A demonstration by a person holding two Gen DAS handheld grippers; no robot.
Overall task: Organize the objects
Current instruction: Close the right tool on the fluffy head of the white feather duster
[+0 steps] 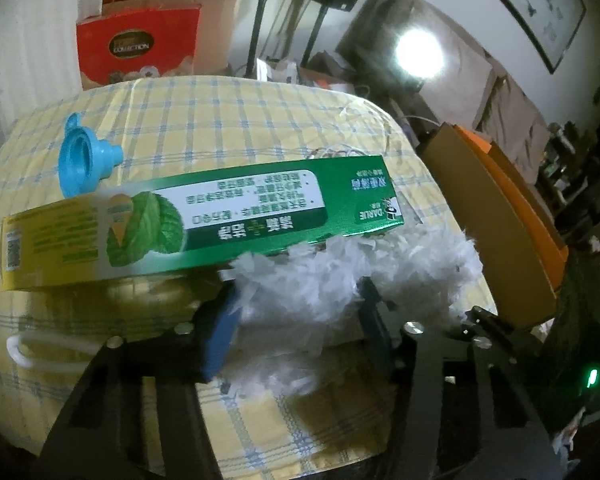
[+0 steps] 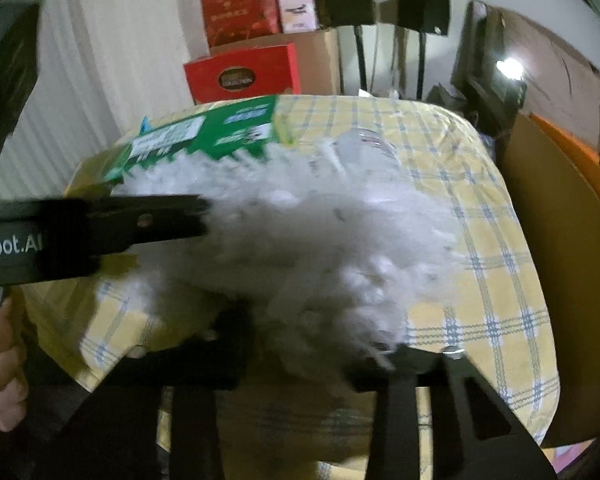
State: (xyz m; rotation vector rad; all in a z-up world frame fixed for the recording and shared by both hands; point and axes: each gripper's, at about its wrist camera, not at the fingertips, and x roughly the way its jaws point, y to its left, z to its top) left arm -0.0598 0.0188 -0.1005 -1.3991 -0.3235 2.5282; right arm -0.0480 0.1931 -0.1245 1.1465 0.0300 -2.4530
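The table (image 1: pixel 228 120), under a yellow cloth checked in blue, fills both views; its near edge is cut off by the rigs, and in the right wrist view its left part is hidden behind the other tool. A brown and orange board (image 1: pixel 496 216) stands at its right side, its foot out of sight.

The white fluffy duster (image 1: pixel 340 276) is the biggest thing on the table. In the right wrist view it is blurred and swallows the middle of the picture, so its outline and its contact with the cloth cannot be made out. A white looped handle (image 1: pixel 24 350) shows at lower left in the left wrist view; whether it belongs to the duster is hidden.

The green and yellow toothpaste box (image 1: pixel 204 224) lies lengthwise across the table beyond the duster, its right end touching the fluff. In the right wrist view only its top shows above the fluff.

The left tongs (image 1: pixel 296 332) straddle the duster, blue pad on one side and dark finger on the other, fluff filling the gap; whether they pinch it I cannot tell. The right tongs (image 2: pixel 300 344) have fingers spread either side of the fluff, tips buried and blurred, so their grip is also unclear.

A blue funnel (image 1: pixel 84 160) lies on its side just behind the box's left end. A hand (image 2: pixel 0 376) is cut off at the left edge.
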